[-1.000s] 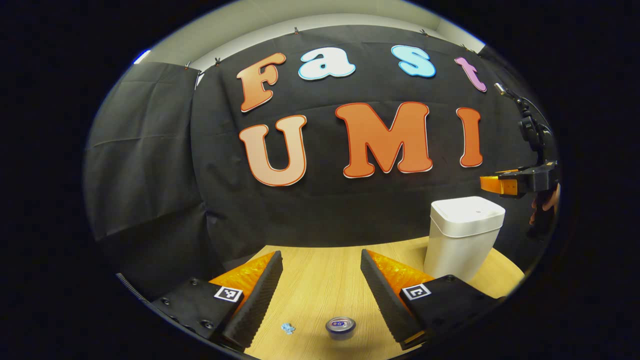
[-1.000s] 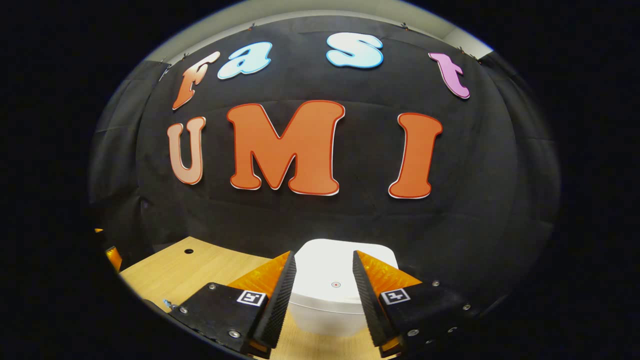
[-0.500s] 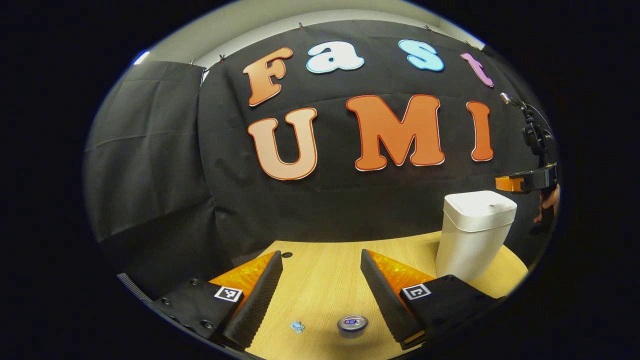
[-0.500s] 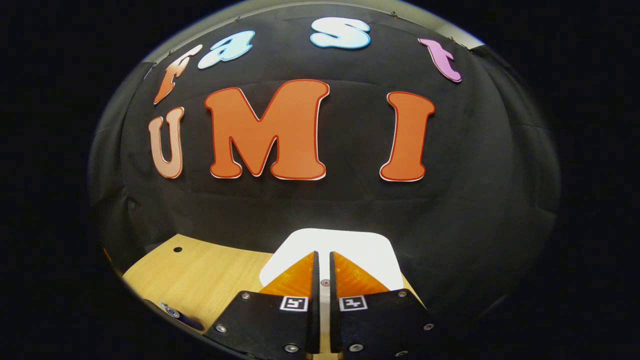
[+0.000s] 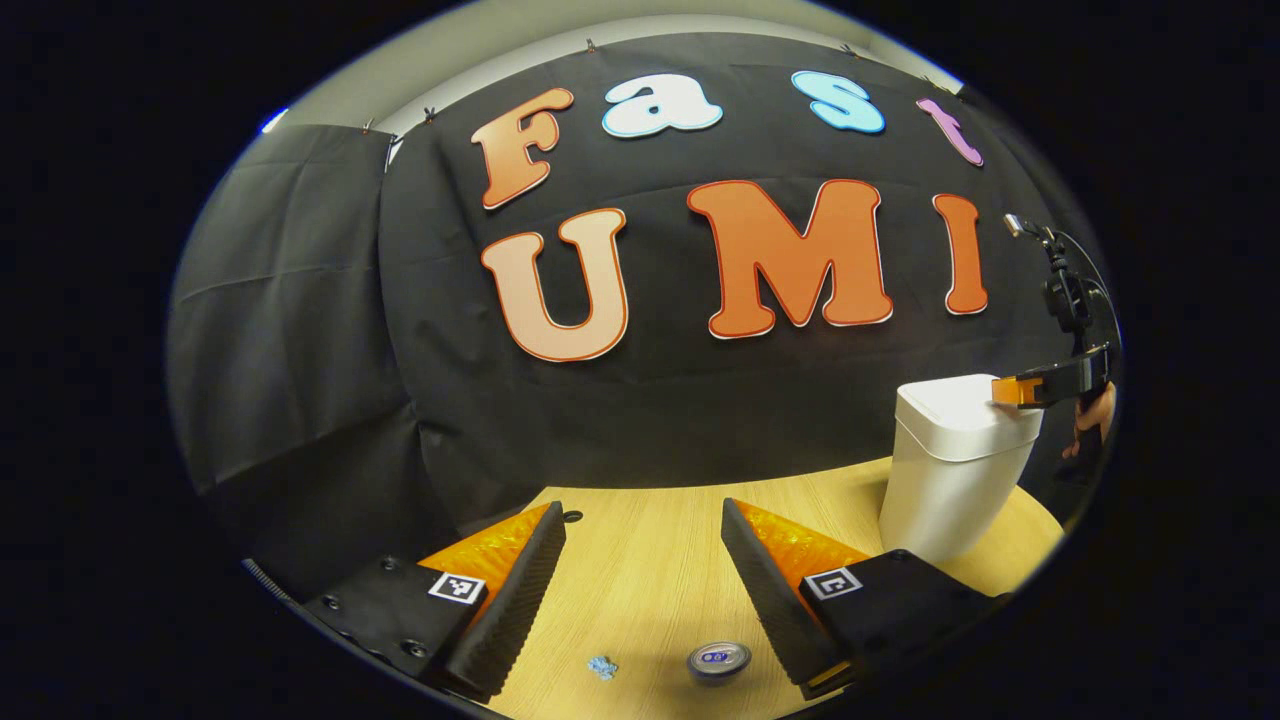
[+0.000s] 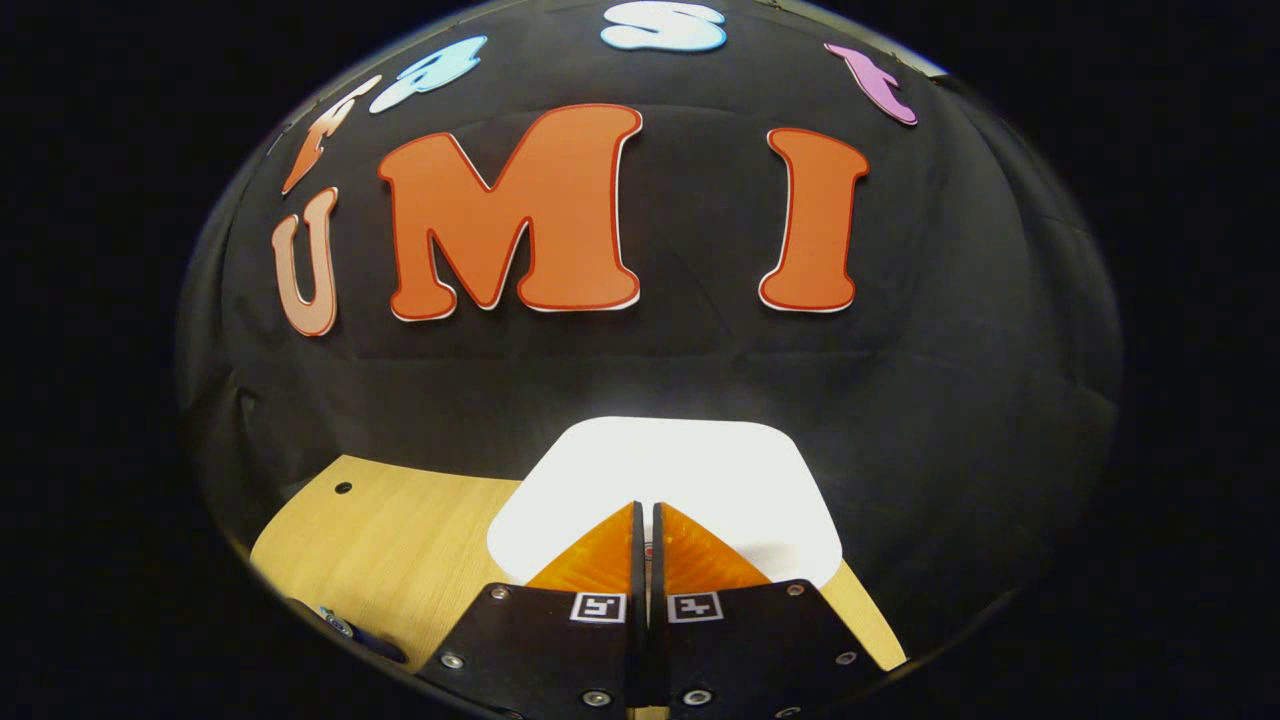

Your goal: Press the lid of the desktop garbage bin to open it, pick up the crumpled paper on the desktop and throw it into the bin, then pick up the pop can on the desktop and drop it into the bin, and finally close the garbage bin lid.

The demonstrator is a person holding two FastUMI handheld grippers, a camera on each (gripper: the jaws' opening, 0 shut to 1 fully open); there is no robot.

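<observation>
You are in a recording booth, not a home: black cloth point(image 5: 300, 330) drapes every wall behind a bare wooden table point(image 5: 640, 570), under a pale ceiling strip point(image 5: 520, 45).

My white bin point(image 5: 950, 470) stands upright, lid point(image 6: 665, 480) seemingly closed. The small bluish crumpled paper point(image 5: 601, 667) lies just beside the upright pop can point(image 5: 718, 661).

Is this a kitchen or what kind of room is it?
Probably a recording booth, not a kitchen: black cloth wall, a bare wooden table, a white bin and a can.
</observation>
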